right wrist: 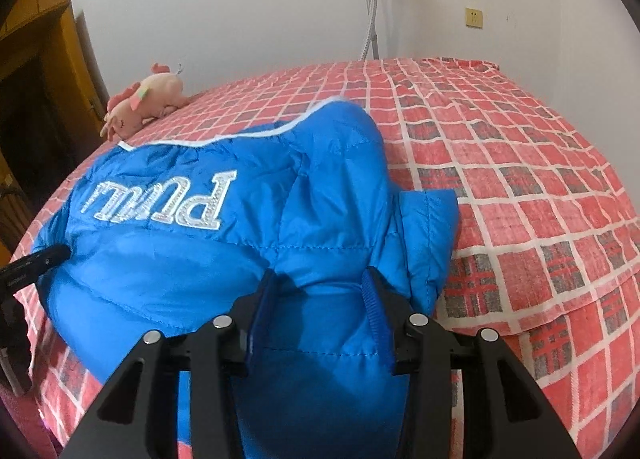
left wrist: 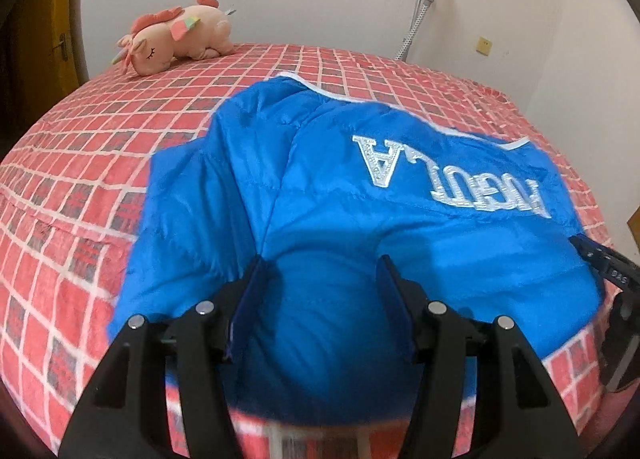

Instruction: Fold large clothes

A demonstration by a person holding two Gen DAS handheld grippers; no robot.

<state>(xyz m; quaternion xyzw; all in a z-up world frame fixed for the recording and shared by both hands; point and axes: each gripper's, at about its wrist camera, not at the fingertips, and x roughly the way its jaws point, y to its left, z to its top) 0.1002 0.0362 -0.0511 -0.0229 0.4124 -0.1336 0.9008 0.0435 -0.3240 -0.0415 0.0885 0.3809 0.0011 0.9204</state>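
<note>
A folding step is under way on a bed (left wrist: pixel 72 187): both grippers grip the near edge of a blue jacket (left wrist: pixel 360 227), one at each side, and the near part looks ready to be carried over the rest. By the look of it, the fold is only begun, since most of the jacket lies spread out beyond the grippers.

The left gripper (left wrist: pixel 322 263) pinches a thick bunch of blue cloth that fills the gap between its fingers. The right gripper (right wrist: pixel 318 279) does the same on its side, with padded cloth bulging up between its fingers. Each gripper's edge shows as a dark shape at the rim of the other's view.

The next move, as I judge it, calls for both hands to lift together and at the same height, then travel away toward the far hem, so the edge stays straight. Uneven lifting could skew the fold, and the slick padding may slip from the grip.

The jacket is bright blue, puffy and quilted with stitched seams, and shiny like nylon. Large silver letters run across it, upside down from here. A white trim lines its far edge. It lies on a red and white checked bedcover, near the front edge.

A pink plush toy (left wrist: pixel 176 37) rests well apart, at the far corner.
</note>
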